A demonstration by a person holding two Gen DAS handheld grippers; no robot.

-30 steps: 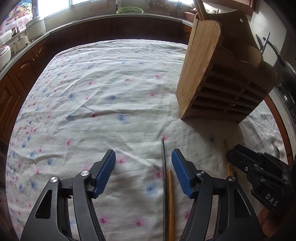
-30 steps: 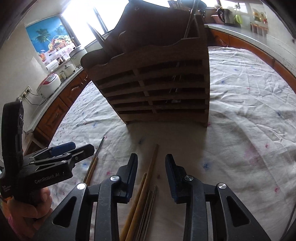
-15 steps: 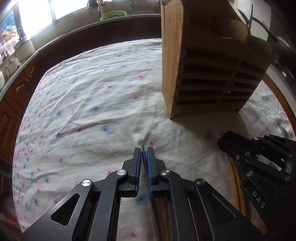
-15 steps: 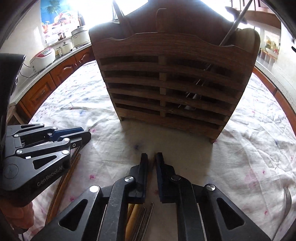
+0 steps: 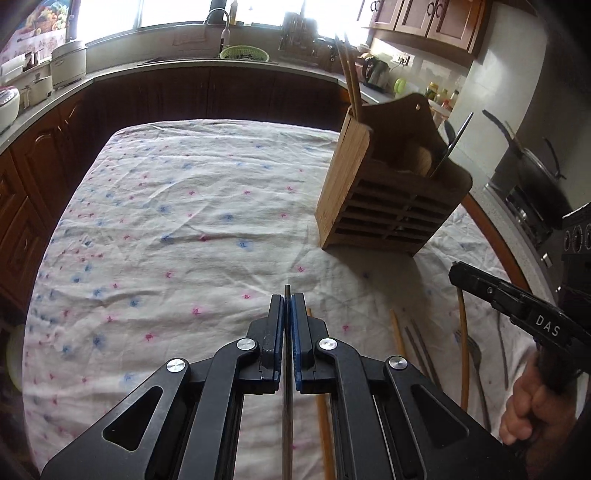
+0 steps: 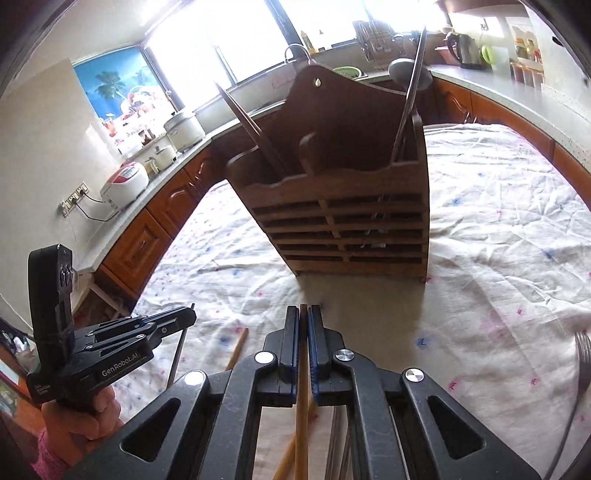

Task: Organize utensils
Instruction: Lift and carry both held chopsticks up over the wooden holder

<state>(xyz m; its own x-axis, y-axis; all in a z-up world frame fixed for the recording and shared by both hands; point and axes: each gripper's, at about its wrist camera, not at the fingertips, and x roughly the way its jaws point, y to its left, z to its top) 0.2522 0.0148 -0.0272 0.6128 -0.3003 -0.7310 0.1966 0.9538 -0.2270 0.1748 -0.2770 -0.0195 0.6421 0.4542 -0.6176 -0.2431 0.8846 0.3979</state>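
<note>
Left hand-held gripper (image 5: 287,306) clamped on a thin dark metal chopstick (image 5: 287,387), its tip poking just past the blue pads (image 5: 295,332). Right hand-held gripper (image 6: 303,317) clamped on a wooden chopstick (image 6: 302,413), tip just clear of the fingertips. Both grippers are above the bench, which is covered by a white floral cloth (image 5: 177,229).

Loose utensils on the cloth below and between the two grippers: wooden chopsticks (image 5: 397,332), thin metal chopsticks (image 5: 417,343), a fork (image 5: 474,350) near the right hand (image 5: 528,410). In the right wrist view another fork (image 6: 583,350) lies at the right edge; the left hand (image 6: 92,410) grips its tool at lower left.

Farther on, a wooden utensil holder (image 6: 343,206) stands upright on the cloth, well apart from both grippers. Slatted front. Dark chopsticks (image 6: 247,125) lean in its left compartment, a metal ladle (image 6: 408,72) in the right one.

Behind: kitchen counter, rice cooker (image 6: 123,181), kettle (image 6: 461,51), sink tap (image 5: 221,22), windows.
</note>
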